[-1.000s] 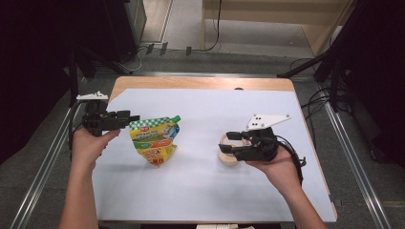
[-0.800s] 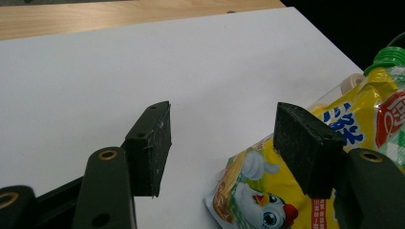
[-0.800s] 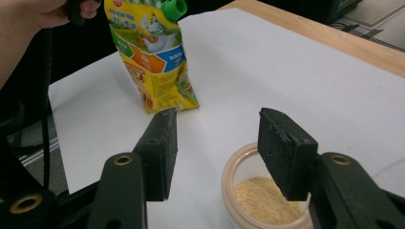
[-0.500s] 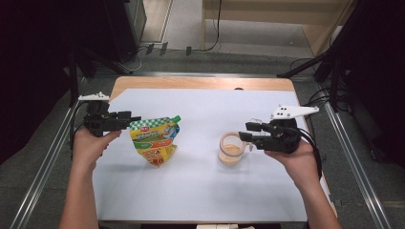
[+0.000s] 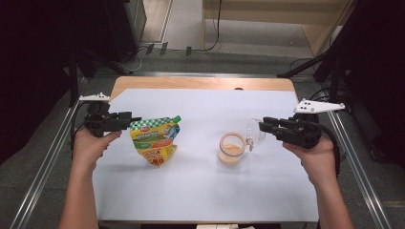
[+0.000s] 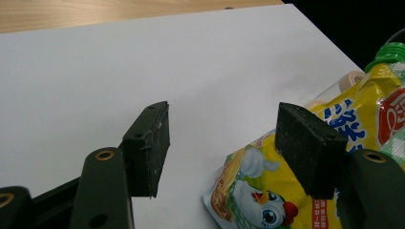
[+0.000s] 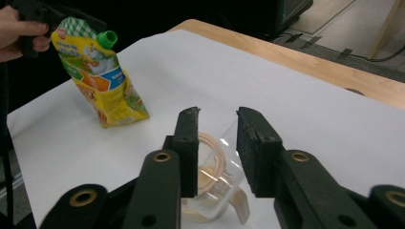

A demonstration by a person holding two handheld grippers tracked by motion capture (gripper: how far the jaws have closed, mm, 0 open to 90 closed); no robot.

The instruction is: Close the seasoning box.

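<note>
left gripper [image 5: 131,118]: released, 9 o'clock of pouch [image 5: 155,140] | right gripper [image 7: 217,126]: closing, nothing gripped, cup [image 7: 215,183] beneath | right gripper view: pouch's green cap [image 7: 107,37]

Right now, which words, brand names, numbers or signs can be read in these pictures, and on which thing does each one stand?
Nothing can be quoted with certainty.
Pouch: large blue characters and a red-and-white emblem on the yellow front, cut off and blurred in the left gripper view; small print beside the cartoon chicken, too small to read.
Pouch in the right gripper view: blue and orange panels with writing, too small to read.
Cup: no writing visible.
</note>
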